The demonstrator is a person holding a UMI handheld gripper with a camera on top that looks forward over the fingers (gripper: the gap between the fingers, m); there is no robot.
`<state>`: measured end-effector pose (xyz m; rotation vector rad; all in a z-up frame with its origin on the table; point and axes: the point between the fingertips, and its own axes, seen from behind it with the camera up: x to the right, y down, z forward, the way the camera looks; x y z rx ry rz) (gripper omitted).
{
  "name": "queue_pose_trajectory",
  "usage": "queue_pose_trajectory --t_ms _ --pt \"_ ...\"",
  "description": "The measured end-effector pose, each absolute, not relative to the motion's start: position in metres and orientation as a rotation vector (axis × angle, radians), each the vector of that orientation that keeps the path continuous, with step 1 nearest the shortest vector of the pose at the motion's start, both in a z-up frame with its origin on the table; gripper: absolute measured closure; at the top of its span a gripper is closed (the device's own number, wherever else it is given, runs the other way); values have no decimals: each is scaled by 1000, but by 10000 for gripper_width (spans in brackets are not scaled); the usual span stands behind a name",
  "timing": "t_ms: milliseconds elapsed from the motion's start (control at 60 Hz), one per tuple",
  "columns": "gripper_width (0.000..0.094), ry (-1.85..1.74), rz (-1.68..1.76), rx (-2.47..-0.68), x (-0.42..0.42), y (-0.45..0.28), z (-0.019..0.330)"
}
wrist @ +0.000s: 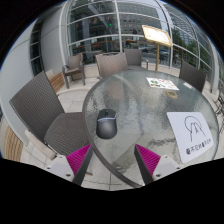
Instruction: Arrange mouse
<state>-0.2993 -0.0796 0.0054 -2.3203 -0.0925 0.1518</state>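
A dark grey mouse [106, 124] lies on a round glass table [140, 105], on the left side of the tabletop. My gripper [112, 162] is open and empty. Its two fingers with magenta pads [80, 157] stand wide apart over the near edge of the table. The mouse lies just ahead of the fingers, closer to the left one, with a clear gap between it and the fingertips.
A white mouse pad with a logo [192, 133] lies on the table's right side. A small printed card [160, 83] lies at the far side. Wicker chairs [45, 105] stand around the table, with more tables, chairs and a glass building beyond.
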Motion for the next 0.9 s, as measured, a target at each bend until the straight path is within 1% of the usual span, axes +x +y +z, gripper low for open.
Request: queue_pose_trajectory --t_ms 117,267,300,350,383,417,467,500,600,650,750,767,817,850,900 --pt "89 -111 167 -2308 -319 -29 6" --pt "159 -141 161 -2323 -333 15 -3" --pt "192 -143 162 -2329 -336 20 -6" --pt "278 -147 166 -2347 -339 23 -12" --pt "353 -146 149 -2354 -339 25 -14" --pt "451 -148 124 -2354 -332 28 -17" --pt "462 -156 120 -2356 -334 27 -15" --pt "486 -156 121 -2353 -333 29 -15" --pt "600 -166 136 -2365 -332 28 -17" --pt "625 -178 140 -2363 -330 29 -16" --pt "628 -194 175 -2392 -328 28 -15" --pt "628 -198 185 -2398 -328 28 -13" --pt "627 -227 217 -2383 -327 28 10" --pt "626 -233 230 -2348 -322 33 35" --pt "626 -253 231 -2285 -304 38 83"
